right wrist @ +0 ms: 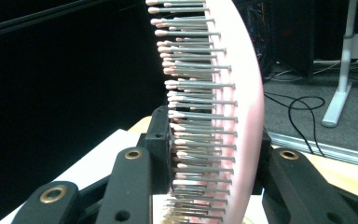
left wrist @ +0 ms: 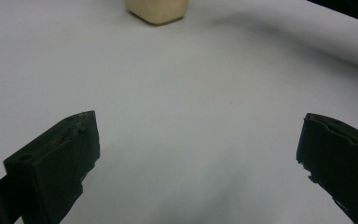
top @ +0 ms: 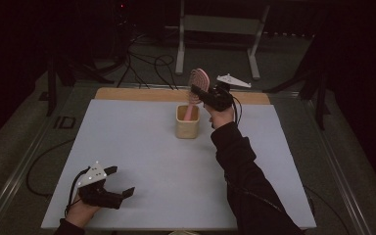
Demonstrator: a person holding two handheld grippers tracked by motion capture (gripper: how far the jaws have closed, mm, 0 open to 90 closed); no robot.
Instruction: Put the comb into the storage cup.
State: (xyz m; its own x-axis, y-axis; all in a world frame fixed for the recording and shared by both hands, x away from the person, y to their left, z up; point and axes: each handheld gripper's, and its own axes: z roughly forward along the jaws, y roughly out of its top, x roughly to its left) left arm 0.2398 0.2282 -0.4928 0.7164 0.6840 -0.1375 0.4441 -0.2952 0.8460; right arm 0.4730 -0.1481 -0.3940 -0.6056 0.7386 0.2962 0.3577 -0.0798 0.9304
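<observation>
A pink hairbrush (top: 198, 83) stands with its handle down inside a cream square cup (top: 187, 121) at the table's far middle. My right gripper (top: 207, 96) is shut on the brush head, just above the cup. In the right gripper view the brush (right wrist: 242, 107) runs upright between the two jaws, its grey bristles pointing left against the left pad. My left gripper (top: 120, 181) rests open near the table's front left corner with nothing between its fingers. The left gripper view looks across bare table to the cup (left wrist: 157, 10) far ahead.
The light grey table top (top: 152, 161) has a wooden strip (top: 127, 94) along its far edge. Black cables (top: 147, 63) and a white metal stand (top: 215, 29) lie on the floor beyond. A dark sleeve (top: 245, 176) crosses the right half of the table.
</observation>
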